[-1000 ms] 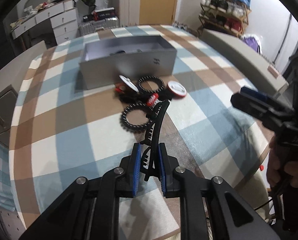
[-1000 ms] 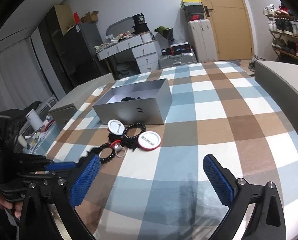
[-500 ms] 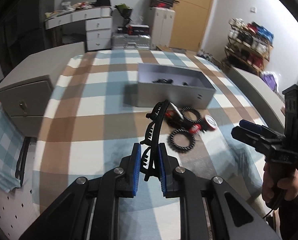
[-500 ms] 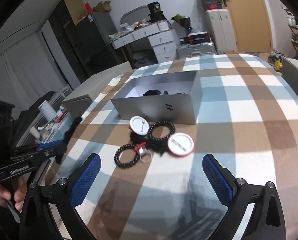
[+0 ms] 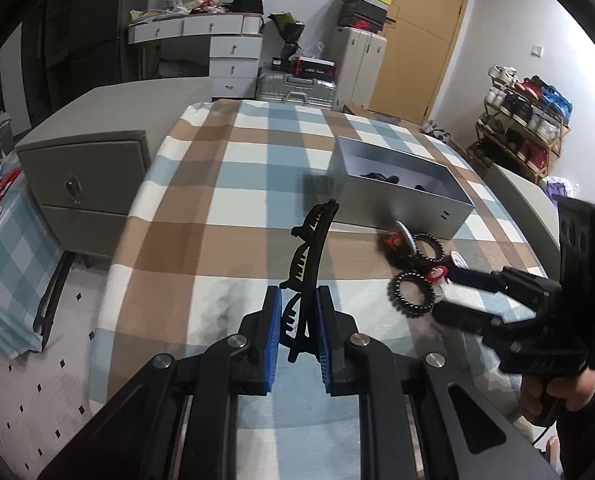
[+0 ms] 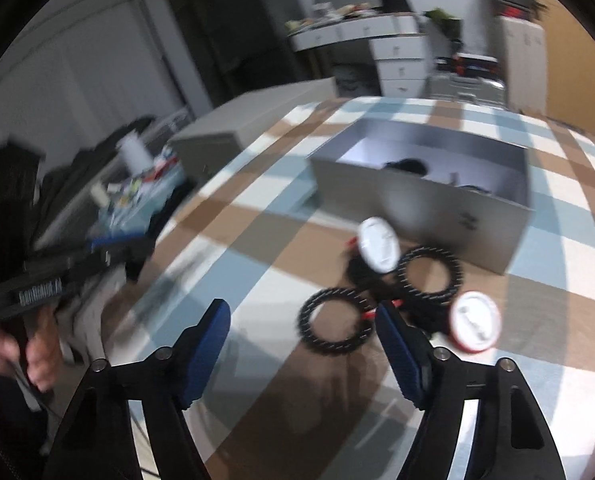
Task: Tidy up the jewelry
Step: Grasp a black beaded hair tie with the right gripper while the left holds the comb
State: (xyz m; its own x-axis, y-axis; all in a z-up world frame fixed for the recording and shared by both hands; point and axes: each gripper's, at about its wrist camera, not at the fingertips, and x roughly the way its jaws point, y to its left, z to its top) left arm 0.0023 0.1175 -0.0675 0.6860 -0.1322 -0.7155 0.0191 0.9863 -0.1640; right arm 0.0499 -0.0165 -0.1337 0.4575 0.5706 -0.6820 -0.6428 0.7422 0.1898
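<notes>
Two grippers are in view: the left gripper (image 5: pixel 299 322) has its blue pads clamped on a black hair clip (image 5: pixel 309 258), which rises upright from between them, above the checked tablecloth (image 5: pixel 201 240). The right gripper (image 6: pixel 303 334) holds its fingers wide apart with nothing between them; a black beaded bracelet (image 6: pixel 335 324) lies just ahead of the gap, a second one (image 6: pixel 428 275) and two white badges (image 6: pixel 378 245) beyond the right finger. Farther ahead stands the open grey box (image 6: pixel 421 204), dark items inside.
</notes>
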